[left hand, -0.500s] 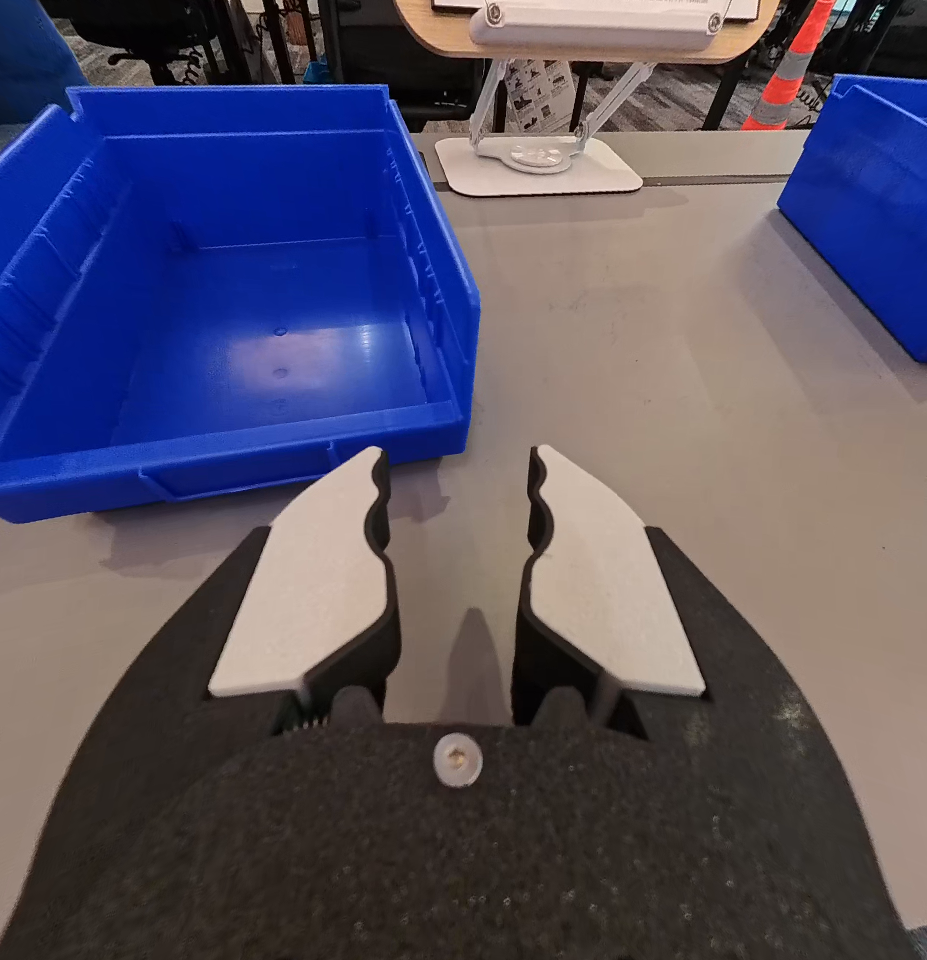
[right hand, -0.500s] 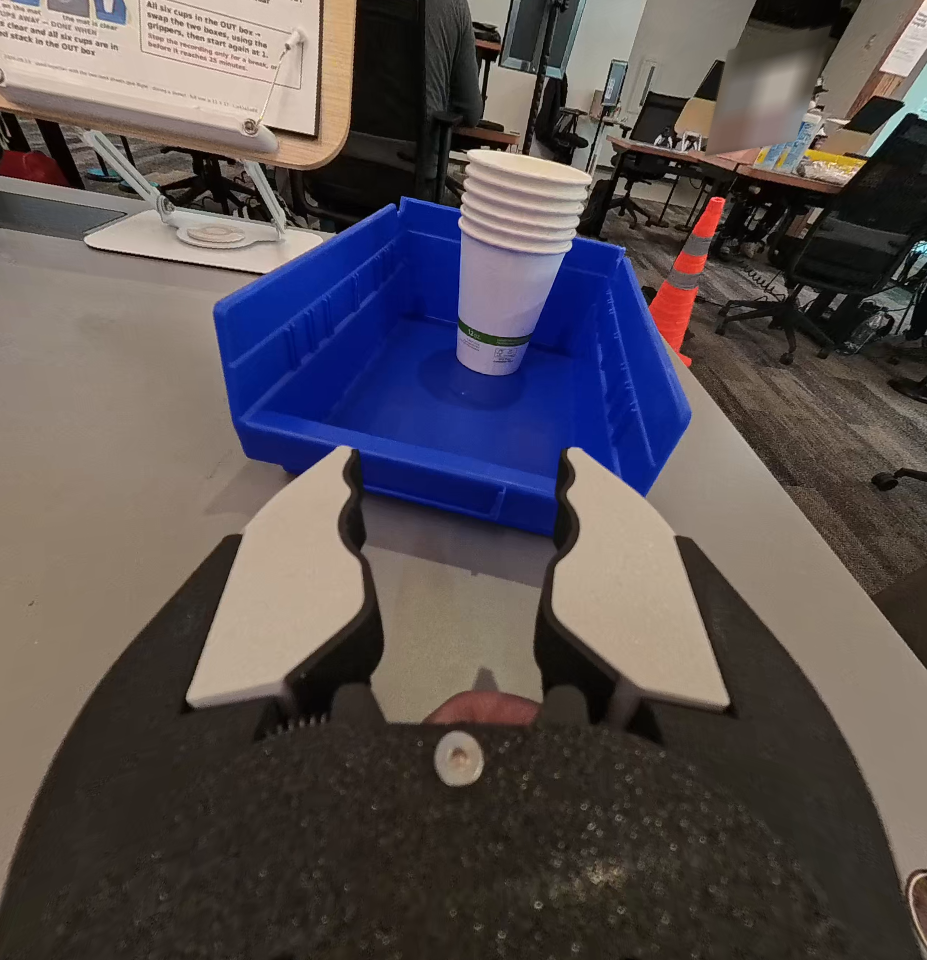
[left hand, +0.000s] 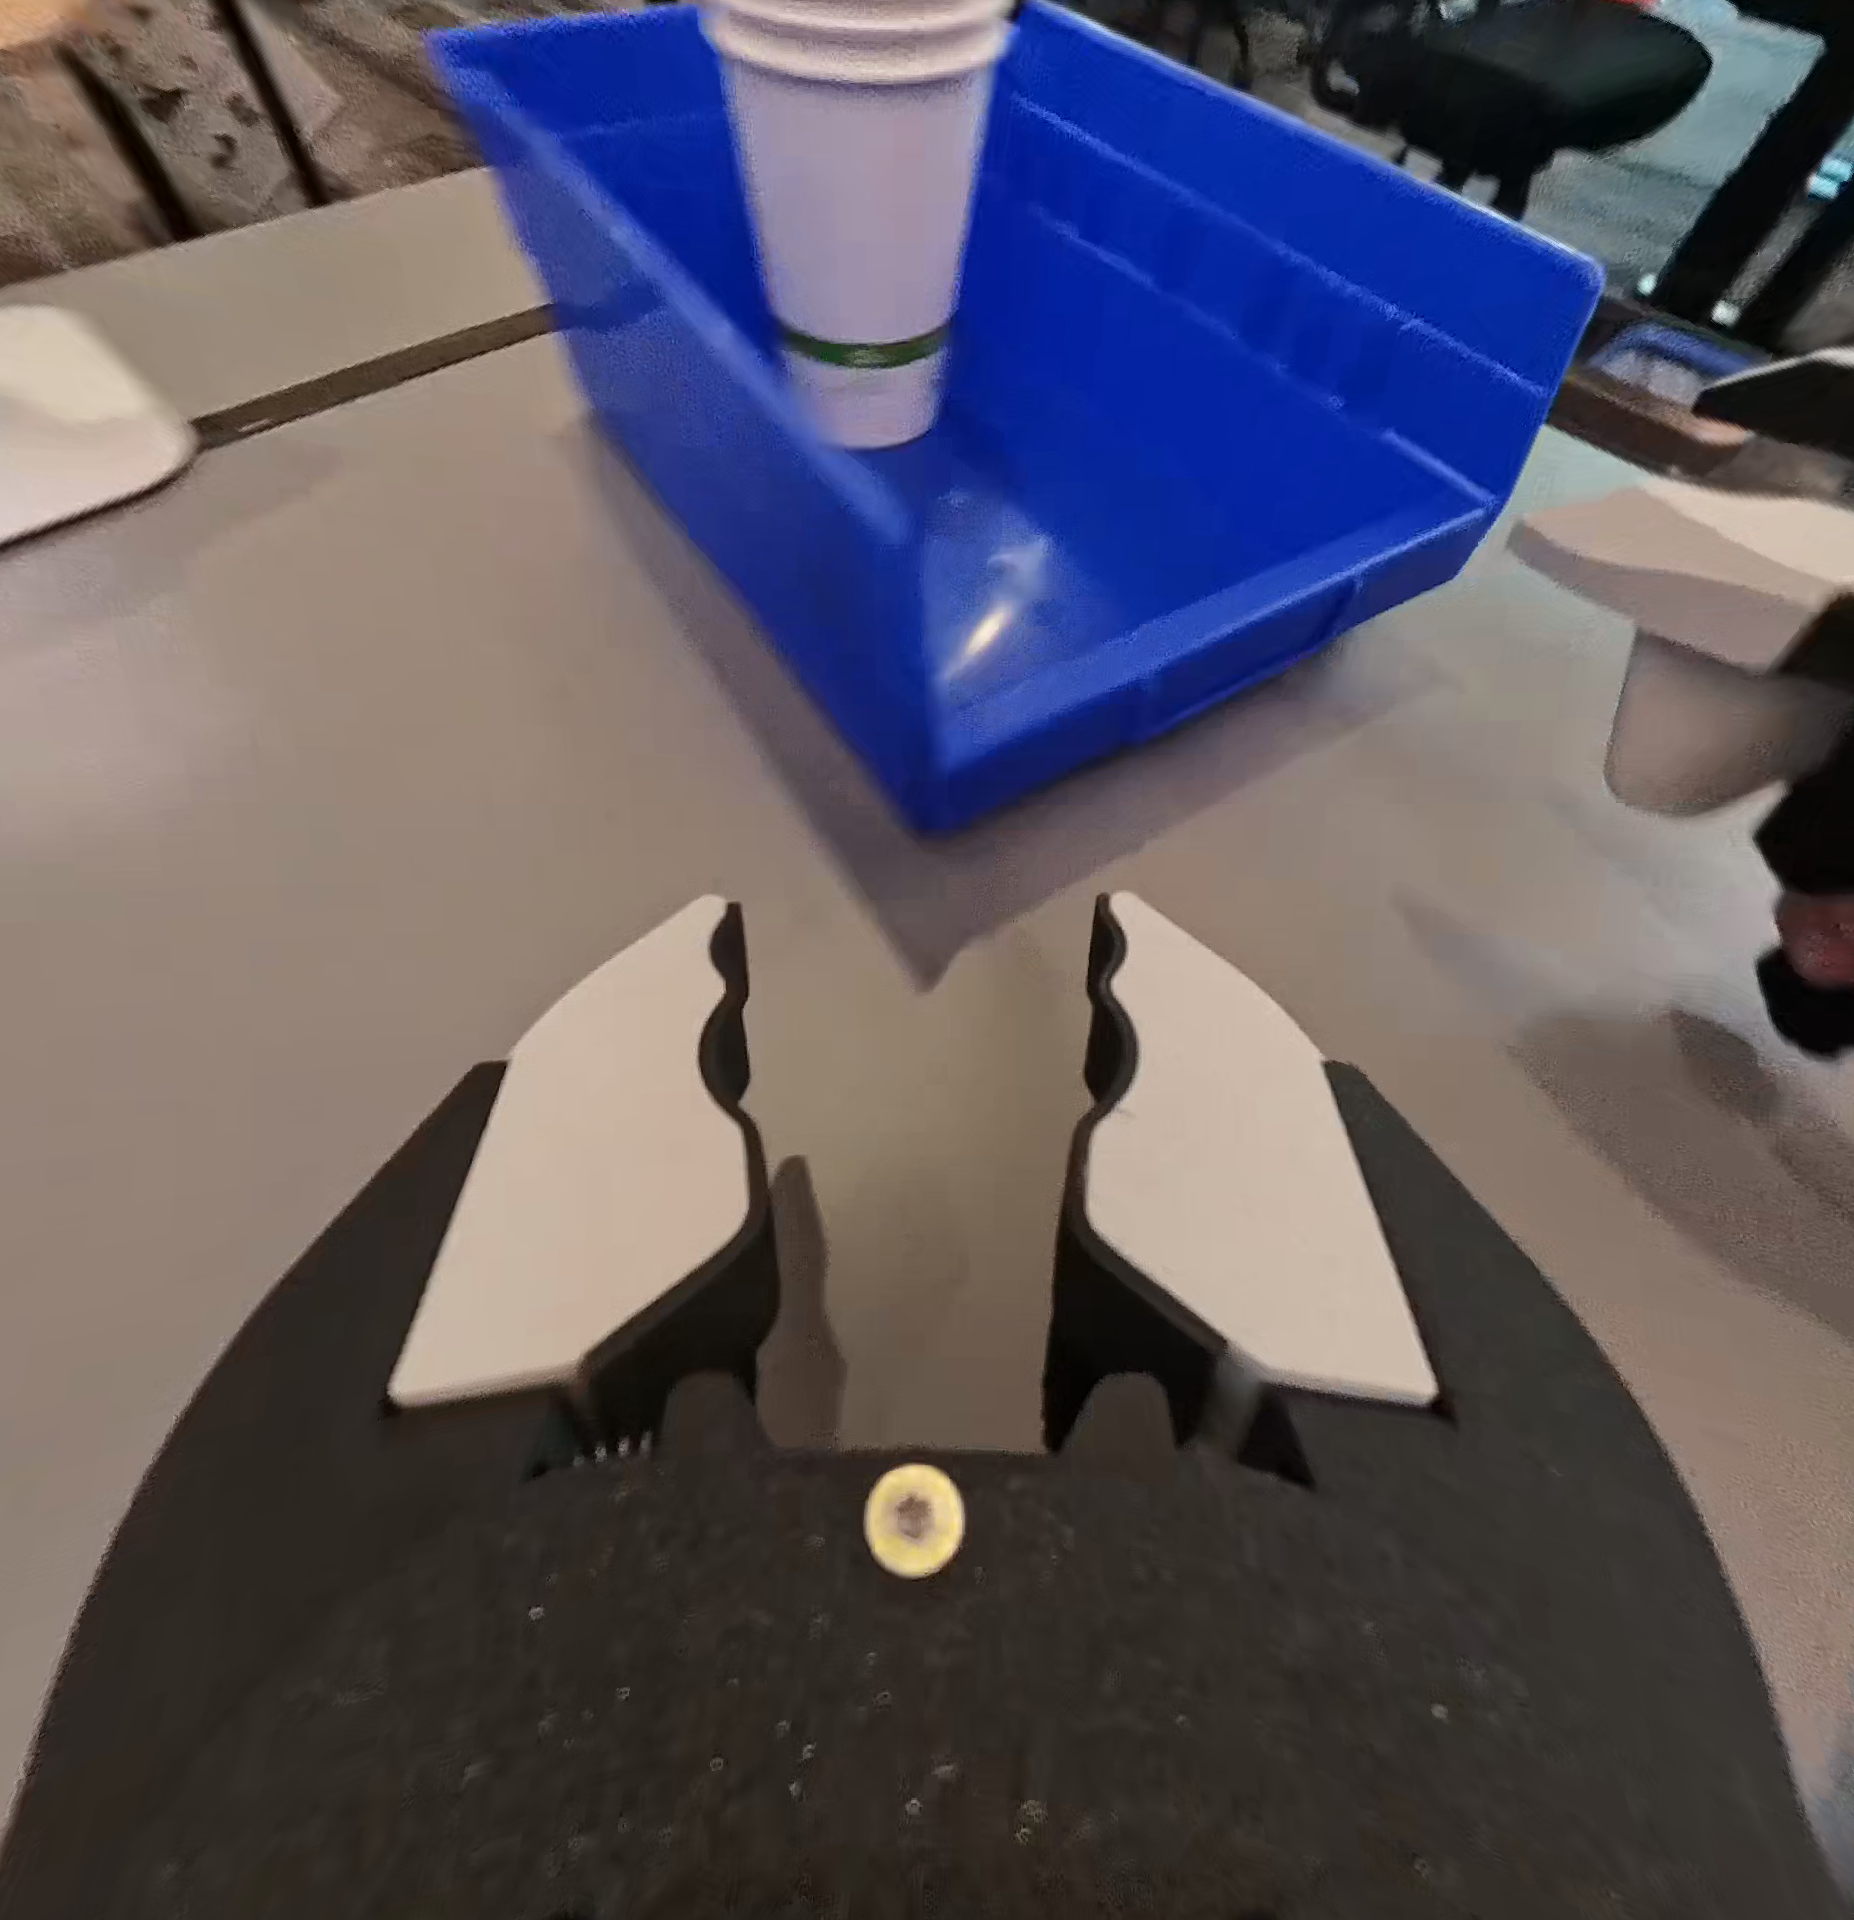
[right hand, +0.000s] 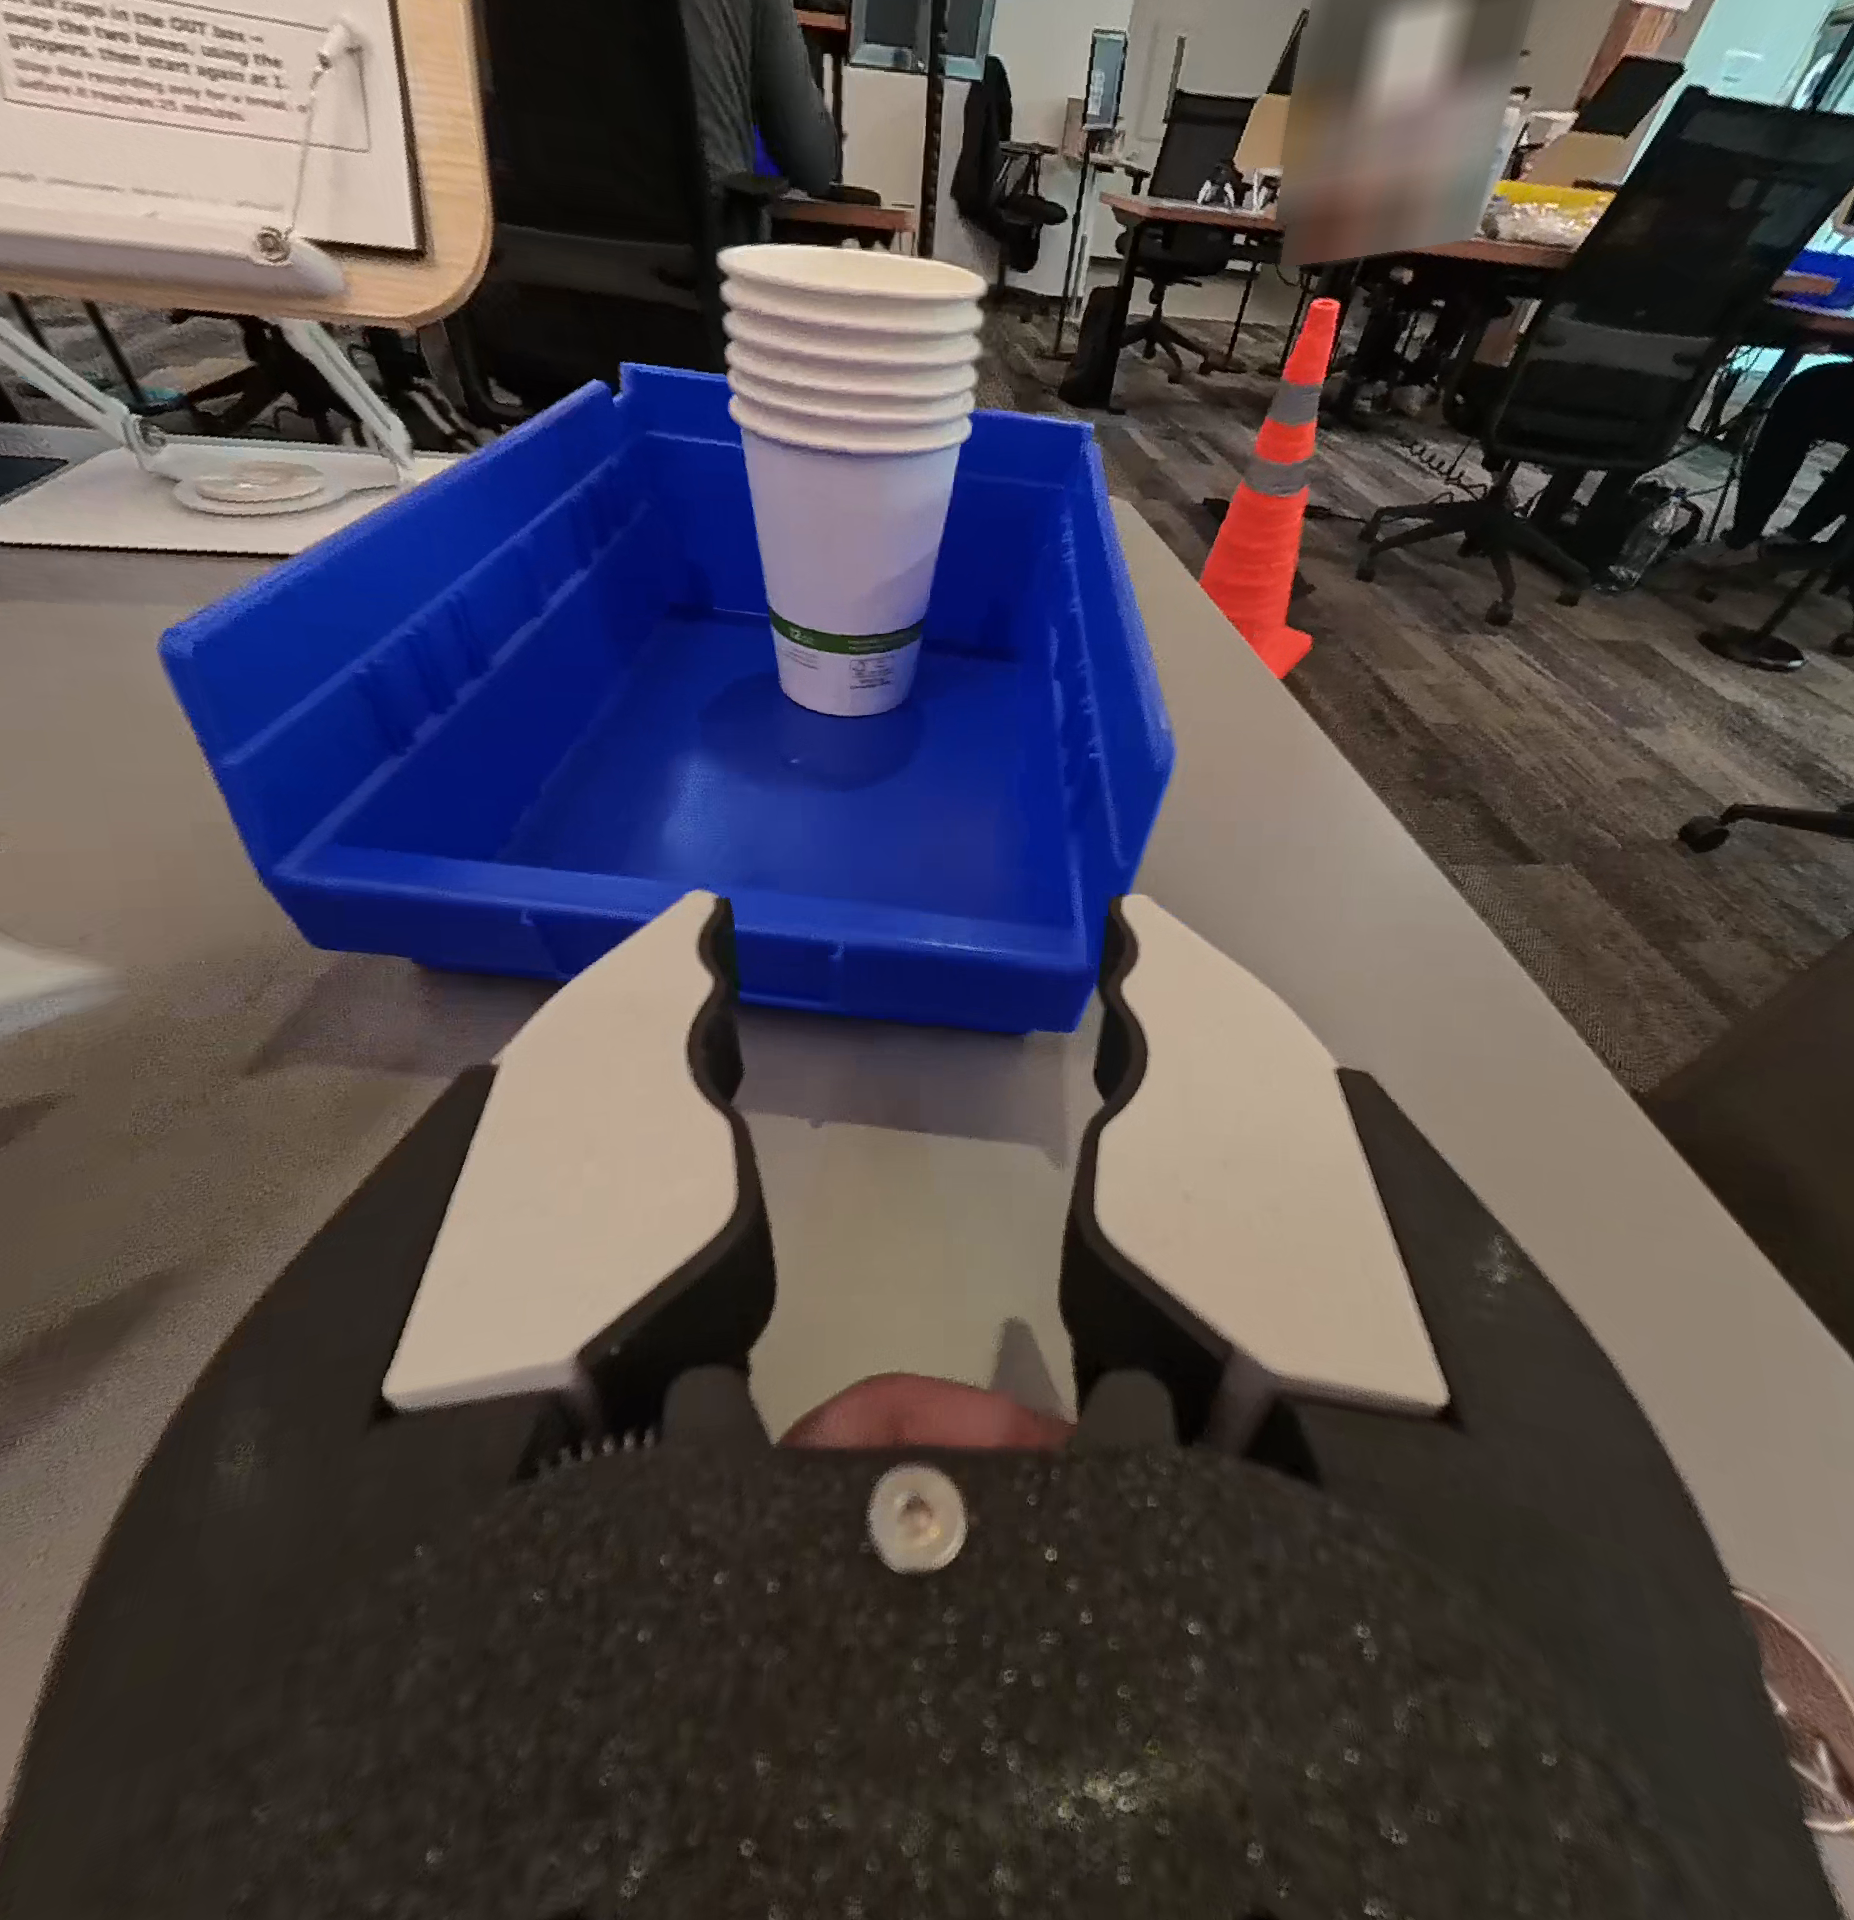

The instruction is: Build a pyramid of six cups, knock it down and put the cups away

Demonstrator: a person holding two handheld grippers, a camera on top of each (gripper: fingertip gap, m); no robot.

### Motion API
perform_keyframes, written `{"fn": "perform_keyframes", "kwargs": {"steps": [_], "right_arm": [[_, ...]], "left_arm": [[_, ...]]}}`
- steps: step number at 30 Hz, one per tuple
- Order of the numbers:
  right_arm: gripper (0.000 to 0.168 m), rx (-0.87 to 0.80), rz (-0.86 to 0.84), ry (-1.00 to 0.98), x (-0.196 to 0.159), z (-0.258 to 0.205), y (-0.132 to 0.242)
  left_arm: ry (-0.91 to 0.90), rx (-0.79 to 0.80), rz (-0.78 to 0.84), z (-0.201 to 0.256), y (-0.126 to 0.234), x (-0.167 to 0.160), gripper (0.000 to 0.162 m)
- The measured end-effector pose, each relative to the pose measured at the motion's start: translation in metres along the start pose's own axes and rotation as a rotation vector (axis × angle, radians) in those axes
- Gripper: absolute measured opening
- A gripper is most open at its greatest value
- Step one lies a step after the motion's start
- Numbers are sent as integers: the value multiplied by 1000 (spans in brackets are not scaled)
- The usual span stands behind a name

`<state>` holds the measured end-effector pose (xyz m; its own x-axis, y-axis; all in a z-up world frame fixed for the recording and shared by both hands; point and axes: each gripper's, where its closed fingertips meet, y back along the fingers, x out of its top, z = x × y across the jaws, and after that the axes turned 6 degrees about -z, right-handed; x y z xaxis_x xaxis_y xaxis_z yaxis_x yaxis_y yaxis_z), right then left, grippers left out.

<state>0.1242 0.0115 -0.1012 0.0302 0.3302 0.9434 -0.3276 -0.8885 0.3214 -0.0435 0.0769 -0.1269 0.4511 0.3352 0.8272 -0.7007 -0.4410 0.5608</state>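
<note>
Stack of nested white paper cups (right hand: 850,488) stands upright inside a blue bin (right hand: 632,914) on the grey tabletop (right hand: 123,1143).

Both the left claw (left hand: 918,997) and the right claw (right hand: 918,997) are spread wide, empty, short of the bin. The cups look light, thin and easily crushed; a gentle hold just under a rim seems best. The left view is blurred and cuts off the stack's top.

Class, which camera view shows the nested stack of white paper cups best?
The right wrist view: the whole nested stack of white paper cups appears sharp. In the left wrist view the stack is blurred, its top cut off.
</note>
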Motion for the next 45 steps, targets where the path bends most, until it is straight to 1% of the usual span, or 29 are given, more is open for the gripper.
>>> {"fn": "perform_keyframes", "kwargs": {"steps": [2,4,5,6,7,8,9,11,12,13,14,15,16,17,20,23,26,29,33,36,37,38,39,40,41,43,45], "right_arm": [[65,1,-4,-13,-1,7,-3],[64,4,-22,-33,-5,13,-8],[63,6,-34,-44,-7,15,-11],[62,6,-51,-55,-10,17,-14],[60,12,-71,-66,-13,18,-17],[59,16,-92,-84,-16,18,-19],[57,19,-114,-105,-19,17,-21],[58,-3,-142,-134,-23,17,-25],[55,-73,-136,-148,-21,26,-25],[44,-106,-123,-159,-18,30,-24],[38,-76,-118,-173,-16,24,-25],[35,-22,-128,-197,-18,14,-26],[26,47,-134,-220,-19,-1,-25],[10,89,-126,-235,-18,-13,-22],[3,41,-151,-197,-19,-31,-13],[3,95,-148,-230,-9,-73,-5],[2,164,-113,-189,8,-125,-2],[2,218,-106,-157,11,-173,-7],[3,236,-81,-68,6,-218,-14],[4,271,-77,-51,6,-230,-17],[6,298,-87,-49,6,-231,-17],[13,340,-99,-42,6,-233,-15],[22,366,-110,-36,6,-231,-12],[34,378,-114,-24,6,-225,-6],[43,389,-93,-11,10,-217,2],[53,471,9,31,19,-208,26],[59,574,98,64,23,-203,51]], "left_arm": [[-30,49,-27,12,-41,21,59],[-3,143,-30,4,-65,36,47],[47,166,-24,0,-71,41,46],[96,177,-18,-5,-73,43,38],[133,190,-11,-11,-72,43,19],[151,175,-5,-12,-70,41,11],[162,176,-6,-14,-68,39,10],[142,248,-17,-23,-57,33,6],[134,263,-24,-25,-51,29,5],[142,260,-21,-26,-45,25,4],[161,256,-16,-28,-38,20,4],[181,259,-8,-31,-31,16,3],[192,259,-5,-33,-24,11,3],[189,256,-7,-33,-18,8,3],[143,290,-29,-40,5,-7,4],[146,336,-17,-62,39,-22,4],[159,429,16,-97,82,-34,4],[211,487,20,-130,112,-56,4],[298,532,19,-164,133,-79,3],[338,525,38,-175,135,-88,4],[345,500,67,-174,135,-88,5],[348,457,88,-171,134,-86,13],[363,419,109,-167,137,-83,31],[381,392,130,-164,142,-80,56],[398,361,146,-160,151,-77,70],[422,296,207,-154,178,-73,73],[417,287,269,-164,215,-78,77]]}}
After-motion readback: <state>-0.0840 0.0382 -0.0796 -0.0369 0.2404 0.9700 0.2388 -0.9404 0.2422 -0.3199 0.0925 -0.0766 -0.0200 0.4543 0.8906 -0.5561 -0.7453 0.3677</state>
